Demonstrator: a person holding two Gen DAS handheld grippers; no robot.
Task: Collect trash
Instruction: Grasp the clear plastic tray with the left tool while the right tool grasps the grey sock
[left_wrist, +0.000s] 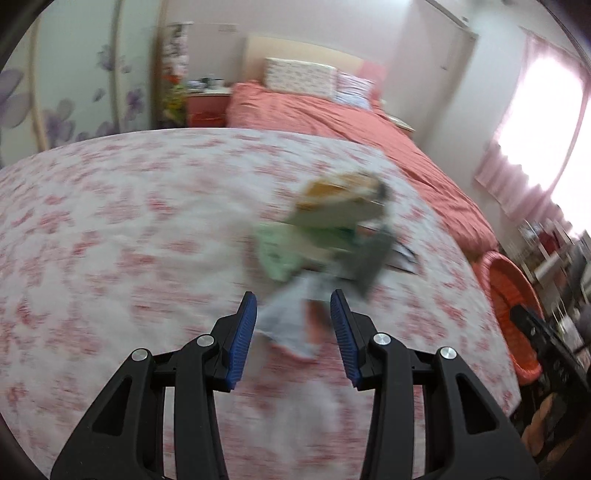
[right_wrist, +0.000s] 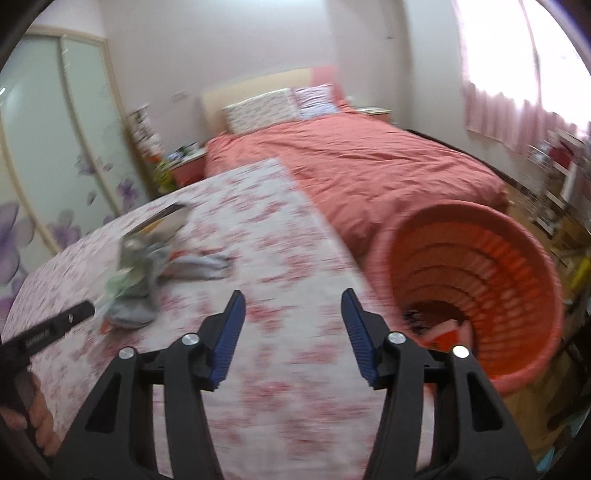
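1. Left wrist view: left gripper (left_wrist: 293, 325) spread wide, holding nothing, just short of the trash pile (left_wrist: 332, 236) on the floral cloth (left_wrist: 110, 221). Blurred; looks like wrappers and crumpled paper, so light, limp, springy. Pinch the nearest pale wrapper (left_wrist: 288, 325) at its edge.
2. Right wrist view: right gripper (right_wrist: 293, 325) also spread, empty, between pile (right_wrist: 144, 273) and orange basket (right_wrist: 476, 280) beside the table, some scraps inside

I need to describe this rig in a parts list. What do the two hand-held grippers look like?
Both match: the left hand-held gripper and right hand-held gripper have black plastic linkage arms with silver round pivot bolts and ribbed blue finger pads. No cables show.
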